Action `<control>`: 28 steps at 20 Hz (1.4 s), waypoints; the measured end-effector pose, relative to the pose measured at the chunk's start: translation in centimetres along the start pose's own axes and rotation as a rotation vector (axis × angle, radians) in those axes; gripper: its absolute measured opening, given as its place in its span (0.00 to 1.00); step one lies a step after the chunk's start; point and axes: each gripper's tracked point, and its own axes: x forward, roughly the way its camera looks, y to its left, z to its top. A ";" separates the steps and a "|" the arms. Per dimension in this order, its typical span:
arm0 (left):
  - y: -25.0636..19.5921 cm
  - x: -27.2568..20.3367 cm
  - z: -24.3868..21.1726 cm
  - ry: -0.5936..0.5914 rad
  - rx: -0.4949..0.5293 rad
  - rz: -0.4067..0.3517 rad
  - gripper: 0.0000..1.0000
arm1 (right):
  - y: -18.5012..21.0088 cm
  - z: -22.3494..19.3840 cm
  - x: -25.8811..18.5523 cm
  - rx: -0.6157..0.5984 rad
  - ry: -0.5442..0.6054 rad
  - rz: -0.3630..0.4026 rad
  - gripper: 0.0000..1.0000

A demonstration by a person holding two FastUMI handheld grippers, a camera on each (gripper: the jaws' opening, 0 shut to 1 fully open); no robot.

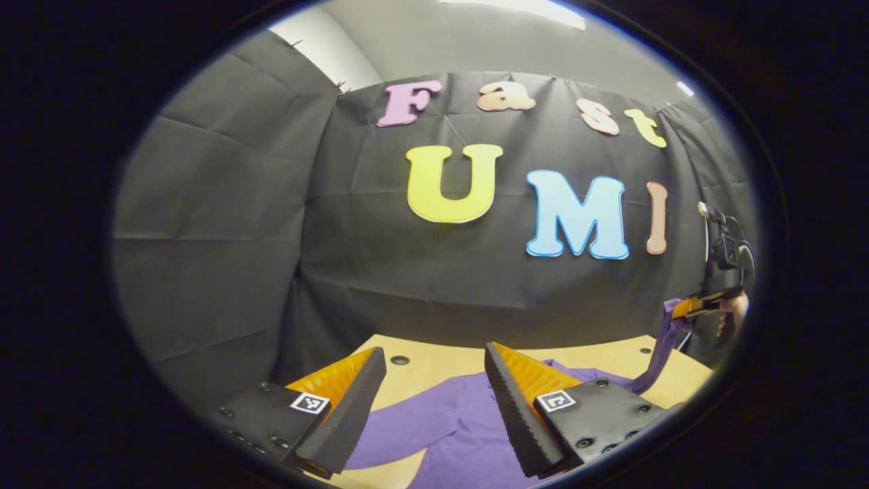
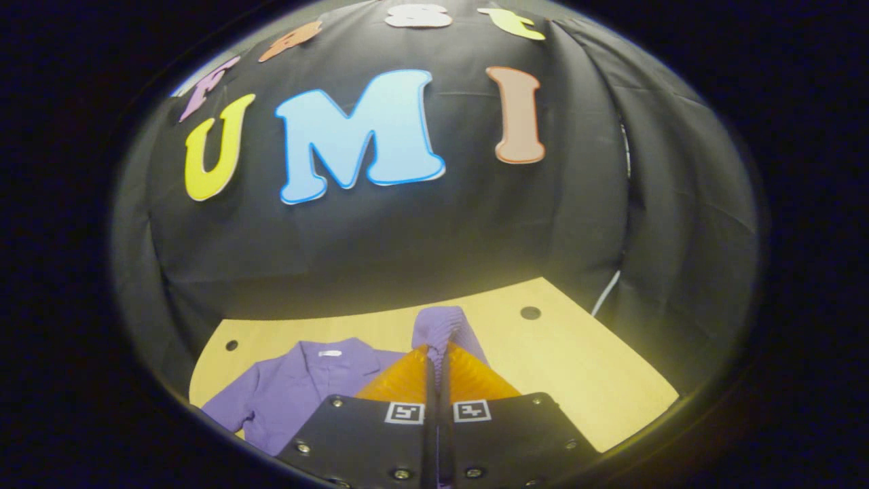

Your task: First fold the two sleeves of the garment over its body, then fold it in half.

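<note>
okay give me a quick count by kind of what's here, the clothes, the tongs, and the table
Purple garment, one sleeve lifted: 1
Tongs: 2, the left tongs open above the garment, the right tongs shut on the sleeve
Wooden table: 1
Total: 4

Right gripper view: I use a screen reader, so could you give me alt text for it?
The right tongs are shut on a purple sleeve, lifted above a light wooden table. The rest of the purple garment lies flat to the left.
</note>
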 end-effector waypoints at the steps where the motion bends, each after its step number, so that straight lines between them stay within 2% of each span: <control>1: 0.6 -0.4 0.0 0.000 0.002 0.012 0.93 | 1.5 0.2 0.3 -0.020 -0.002 0.021 0.01; 7: 3.3 -2.6 0.1 -0.001 0.006 0.067 0.93 | 10.8 -1.4 2.6 -0.143 0.027 0.159 0.01; 14: 5.3 -3.8 0.0 0.009 -0.007 0.117 0.93 | 19.2 -6.9 5.3 -0.216 0.136 0.279 0.01; 23: 6.7 -3.7 -0.1 0.012 -0.002 0.159 0.93 | 25.5 -17.0 8.0 -0.326 0.314 0.377 0.01; 28: 7.2 -3.9 -1.2 0.042 -0.007 0.176 0.94 | 27.7 -20.0 8.5 -0.345 0.375 0.401 0.01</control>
